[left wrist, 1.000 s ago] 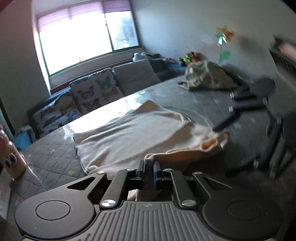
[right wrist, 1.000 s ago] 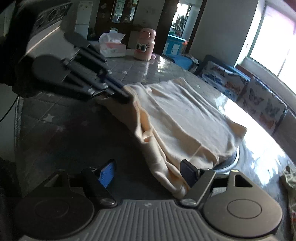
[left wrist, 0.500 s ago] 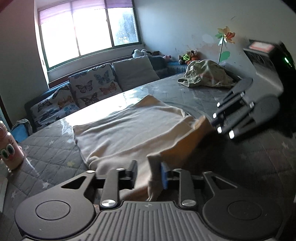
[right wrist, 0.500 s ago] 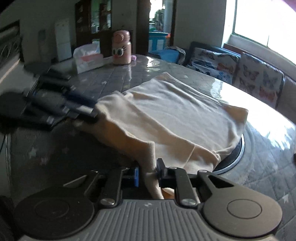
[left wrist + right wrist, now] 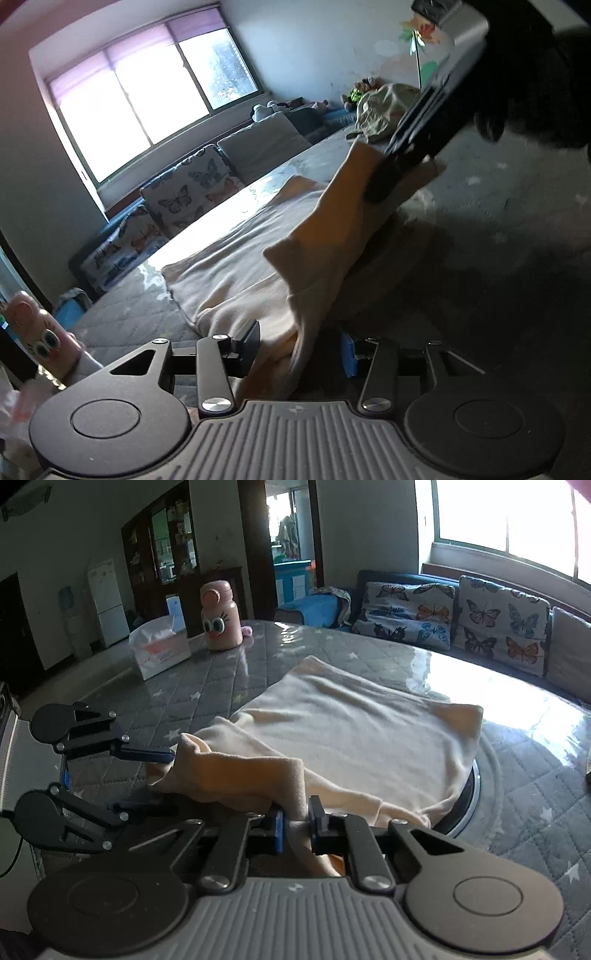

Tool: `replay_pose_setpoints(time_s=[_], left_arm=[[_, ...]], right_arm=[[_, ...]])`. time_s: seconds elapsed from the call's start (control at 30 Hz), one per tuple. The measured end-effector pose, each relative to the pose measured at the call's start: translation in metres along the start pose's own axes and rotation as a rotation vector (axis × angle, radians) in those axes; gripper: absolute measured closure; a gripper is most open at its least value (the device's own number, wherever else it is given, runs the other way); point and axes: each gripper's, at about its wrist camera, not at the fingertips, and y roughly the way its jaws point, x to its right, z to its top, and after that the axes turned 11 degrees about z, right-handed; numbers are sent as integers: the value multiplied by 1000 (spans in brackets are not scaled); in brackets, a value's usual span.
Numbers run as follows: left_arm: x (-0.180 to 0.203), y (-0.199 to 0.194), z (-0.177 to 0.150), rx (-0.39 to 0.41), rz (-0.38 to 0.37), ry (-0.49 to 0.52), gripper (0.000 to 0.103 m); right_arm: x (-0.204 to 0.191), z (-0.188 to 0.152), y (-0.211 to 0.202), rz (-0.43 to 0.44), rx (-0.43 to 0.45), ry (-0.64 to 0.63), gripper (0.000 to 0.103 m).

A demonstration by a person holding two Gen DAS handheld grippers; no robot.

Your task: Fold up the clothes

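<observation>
The cream garment (image 5: 354,731) lies spread across the grey quilted worktop (image 5: 207,686), most of it flat, its far corner hanging over a round inset rim. The near edge is off the surface, and that's where the action is.

Right gripper (image 5: 295,827): jaws pinching a bunched fold of the garment's near edge, cloth squeezed tight between the pads and trailing down below them. In the left view it sits high and tilted, pulling that corner up into a taut ridge, with a dark glove around it at the top right.

Left gripper (image 5: 299,343): jaws spread wide, the garment's edge draped loosely through the gap, neither pad pressing on it. From the right view its two fingers stand one above the other, so it is rolled on its side, low beside the near left corner, with cloth between them.

Why held so? A lifted edge between two grippers looks like a fold line being set up; the right keeps tension while the left is either about to bite or has just let go. The pictures fit both.

A pink bottle (image 5: 220,616) and a tissue box (image 5: 159,651) stand well clear at the far side, and an olive garment (image 5: 384,110) waits at the far end.
</observation>
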Motion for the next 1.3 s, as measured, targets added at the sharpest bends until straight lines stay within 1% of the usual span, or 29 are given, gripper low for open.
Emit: replay_pose_setpoints(time_s=[0.03, 0.1, 0.13, 0.2, 0.3, 0.43, 0.63, 0.7, 0.83, 0.97, 1.07, 1.17, 1.3], left_arm=[[0, 2, -1, -3, 9, 11, 68], [-1, 3, -3, -4, 17, 24, 77], [-2, 3, -3, -3, 17, 27, 83], [-3, 2, -3, -1, 16, 33, 87], [-8, -5, 0, 4, 10, 8, 89], [-16, -27, 5, 1, -24, -56, 90], [-32, -90, 7, 4, -80, -164, 90], [-35, -112, 7, 6, -96, -185, 90], [-34, -131, 10, 6, -102, -195, 90], [-42, -116, 16, 3, -79, -216, 91], [-52, -97, 23, 14, -56, -236, 91], [-66, -69, 32, 5, -41, -262, 93], [-79, -25, 42, -23, -9, -263, 93]], right_arm=[[-1, -1, -1, -1, 5, -1, 92], [-3, -2, -3, -3, 14, -2, 92], [-4, -3, -4, -4, 19, -3, 92], [-6, -4, -6, -6, 28, -4, 92], [-9, -6, -9, -9, 42, -6, 93], [-19, -8, -22, 1, 57, -21, 93], [-54, -21, -62, 57, 57, -61, 93], [-66, -27, -74, 80, 54, -67, 93], [-81, -32, -85, 103, 38, -73, 93], [-77, -22, -81, 95, 36, -65, 93], [-62, -6, -71, 85, 38, -46, 93], [-43, 13, -57, 74, 35, -19, 93], [-16, 35, -30, 55, 17, 10, 93]])
